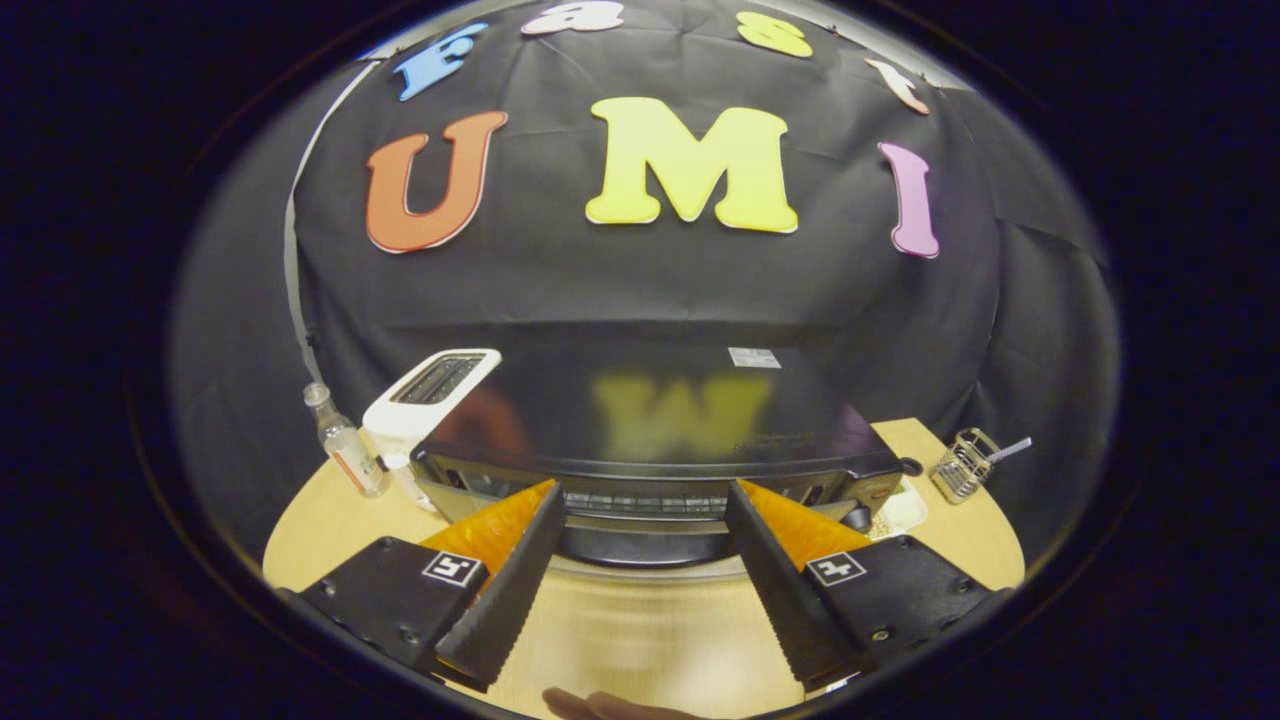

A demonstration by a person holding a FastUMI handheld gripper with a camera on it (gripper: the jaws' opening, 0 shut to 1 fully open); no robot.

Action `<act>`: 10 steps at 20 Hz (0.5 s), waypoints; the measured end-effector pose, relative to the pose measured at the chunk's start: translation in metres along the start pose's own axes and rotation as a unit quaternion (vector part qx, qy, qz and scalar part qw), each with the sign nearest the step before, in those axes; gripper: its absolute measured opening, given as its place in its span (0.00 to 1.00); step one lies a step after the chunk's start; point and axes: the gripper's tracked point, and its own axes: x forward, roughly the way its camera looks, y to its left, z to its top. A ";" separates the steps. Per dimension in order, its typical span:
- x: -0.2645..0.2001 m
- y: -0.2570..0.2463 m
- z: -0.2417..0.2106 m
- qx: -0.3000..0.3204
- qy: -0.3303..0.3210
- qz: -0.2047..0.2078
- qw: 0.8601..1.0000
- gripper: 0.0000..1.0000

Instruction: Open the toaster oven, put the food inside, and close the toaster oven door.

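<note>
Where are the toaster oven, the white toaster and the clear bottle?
toaster oven (660,410), gripper view, on its glossy top.
white toaster (425,400), gripper view, on its slotted top.
clear bottle (345,450), gripper view, on its body.

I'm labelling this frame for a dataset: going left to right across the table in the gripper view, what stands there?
Clear bottle → white toaster → black toaster oven → small wire basket. The gripper is open before the oven's front.

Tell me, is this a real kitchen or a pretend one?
Probably a pretend one: a recording booth set up like a kitchen. A toaster oven and a white toaster stand on a wooden table, with black cloth behind. The open gripper points at the oven.
</note>
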 end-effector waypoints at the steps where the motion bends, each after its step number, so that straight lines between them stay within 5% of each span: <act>1: -0.008 0.001 -0.007 -0.001 0.003 -0.002 1.000 1.00; 10: -0.055 0.004 -0.088 -0.003 0.063 -0.013 0.998 1.00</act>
